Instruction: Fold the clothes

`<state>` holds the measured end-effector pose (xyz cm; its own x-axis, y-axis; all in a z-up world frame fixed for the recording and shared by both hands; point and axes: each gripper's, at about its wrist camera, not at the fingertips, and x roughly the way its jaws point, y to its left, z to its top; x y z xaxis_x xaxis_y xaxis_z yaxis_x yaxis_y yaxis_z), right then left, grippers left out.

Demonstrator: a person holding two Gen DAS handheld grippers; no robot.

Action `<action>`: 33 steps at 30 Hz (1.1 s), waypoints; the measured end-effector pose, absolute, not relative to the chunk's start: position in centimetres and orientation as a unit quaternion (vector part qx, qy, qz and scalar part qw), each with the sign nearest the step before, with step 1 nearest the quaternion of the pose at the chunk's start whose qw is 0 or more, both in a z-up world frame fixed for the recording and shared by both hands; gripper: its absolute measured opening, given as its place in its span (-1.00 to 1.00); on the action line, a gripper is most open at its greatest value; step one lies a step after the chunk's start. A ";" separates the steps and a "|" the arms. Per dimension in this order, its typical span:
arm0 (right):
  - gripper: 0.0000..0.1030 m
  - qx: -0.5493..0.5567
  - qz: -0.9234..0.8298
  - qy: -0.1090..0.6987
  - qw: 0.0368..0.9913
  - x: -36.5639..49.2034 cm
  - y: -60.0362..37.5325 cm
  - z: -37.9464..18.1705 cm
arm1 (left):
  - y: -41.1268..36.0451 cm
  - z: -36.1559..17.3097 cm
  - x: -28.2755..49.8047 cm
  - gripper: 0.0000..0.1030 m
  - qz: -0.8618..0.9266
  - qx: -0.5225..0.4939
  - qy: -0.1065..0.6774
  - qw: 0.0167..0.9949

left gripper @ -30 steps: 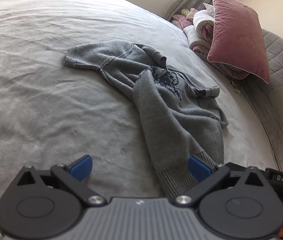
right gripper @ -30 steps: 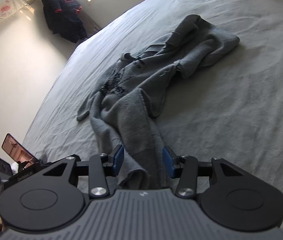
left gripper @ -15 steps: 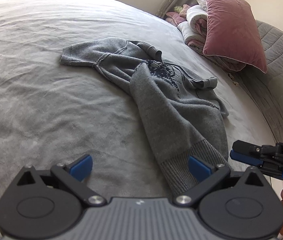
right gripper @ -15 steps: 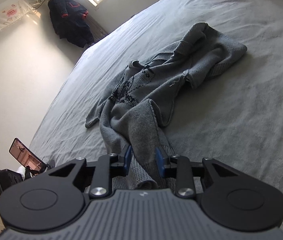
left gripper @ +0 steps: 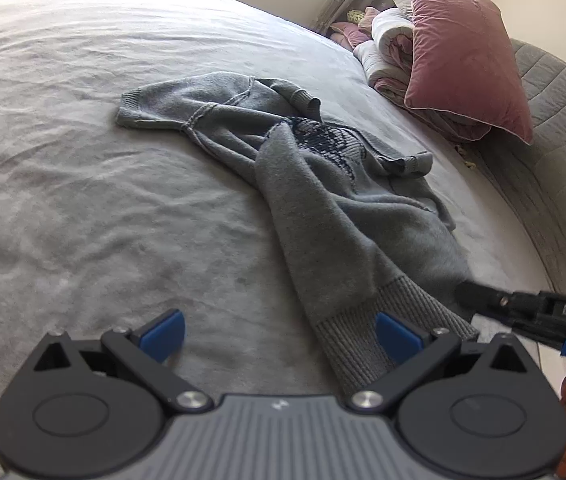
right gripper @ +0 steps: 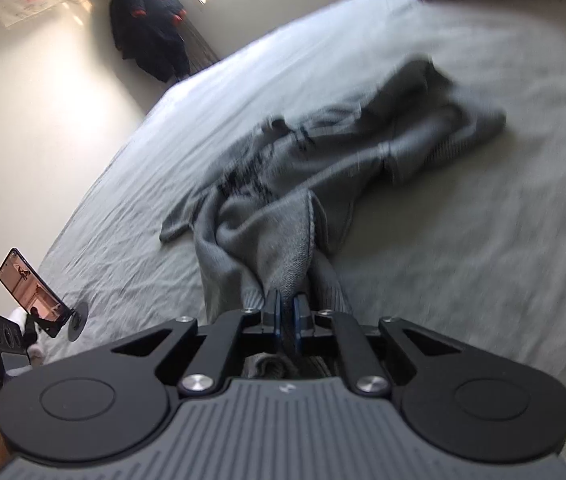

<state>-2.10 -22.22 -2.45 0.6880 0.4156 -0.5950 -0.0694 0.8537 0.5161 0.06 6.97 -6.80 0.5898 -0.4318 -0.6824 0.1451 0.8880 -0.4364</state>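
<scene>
Right wrist view: my right hand-held gripper [right gripper: 286,314] is clenched on the ribbed hem of the grey sweater [right gripper: 323,184], which lies crumpled on the bed [right gripper: 463,260]. My left hand-held gripper [left gripper: 279,332] is spread wide, its right pad beside the hem. A pink pillow [left gripper: 459,56] sits near the headboard.

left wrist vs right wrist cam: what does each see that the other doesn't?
Only the left wrist view: the pink pillow, folded bedding, and the open left gripper over the sweater's ribbed hem.
Only the right wrist view: a dark jacket hanging by the window, a phone, and the right gripper shut on fabric.
Both: the grey sweater crumpled on the bed.
</scene>
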 end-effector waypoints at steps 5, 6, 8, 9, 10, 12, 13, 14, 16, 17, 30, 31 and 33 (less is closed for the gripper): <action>-0.85 0.239 0.110 0.339 0.903 -2.3 -24.7 -1.1 | 6.5 -6.7 -0.1 0.98 -0.183 -0.168 0.419 0.874; -0.85 0.240 0.105 0.333 0.906 -2.4 -25.2 -0.8 | 6.3 -6.7 -0.1 0.98 -0.187 -0.167 0.418 0.873; -0.85 0.243 0.094 0.320 0.911 -2.5 -26.2 -0.2 | 6.0 -6.7 -0.1 0.98 -0.196 -0.165 0.417 0.872; -0.85 0.245 0.087 0.315 0.913 -2.5 -26.8 -0.1 | 5.8 -6.7 -0.1 0.98 -0.199 -0.164 0.417 0.872; -0.85 0.247 0.076 0.311 0.915 -2.5 -27.5 0.0 | 5.6 -6.6 -0.1 0.98 -0.203 -0.163 0.415 0.872; -0.85 0.245 0.055 0.304 0.919 -2.4 -28.8 0.2 | 5.2 -6.6 -0.1 0.96 -0.211 -0.159 0.413 0.872; -0.85 0.244 0.044 0.300 0.921 -2.3 -29.4 0.3 | 5.0 -6.6 -0.1 0.95 -0.214 -0.157 0.411 0.872; -0.85 0.240 0.031 0.296 0.924 -2.2 -30.0 0.3 | 4.9 -6.7 0.0 0.91 -0.215 -0.158 0.411 0.872; -0.85 0.227 0.003 0.291 0.929 -1.9 -31.1 0.1 | 4.6 -6.8 0.2 0.85 -0.213 -0.163 0.412 0.871; -0.85 0.220 -0.011 0.289 0.932 -1.8 -31.6 0.0 | 4.5 -6.9 0.3 0.83 -0.212 -0.165 0.412 0.871; -0.70 0.195 -0.037 0.358 0.912 -1.1 -33.2 -4.0 | 3.9 -7.8 2.6 0.34 -0.191 -0.227 0.413 0.861; -0.62 0.191 -0.027 0.356 0.914 -1.4 -32.9 -3.7 | 3.9 -7.9 2.8 0.33 -0.190 -0.234 0.414 0.859; -0.27 0.184 -0.008 0.352 0.918 -1.8 -32.2 -3.0 | 4.0 -7.9 3.1 0.32 -0.188 -0.247 0.417 0.855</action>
<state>-1.84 -32.24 -3.02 0.7526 0.1141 -0.6486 0.1451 0.9319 0.3323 3.12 3.97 -7.94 0.5823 -0.5261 -0.6198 0.1151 0.8080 -0.5778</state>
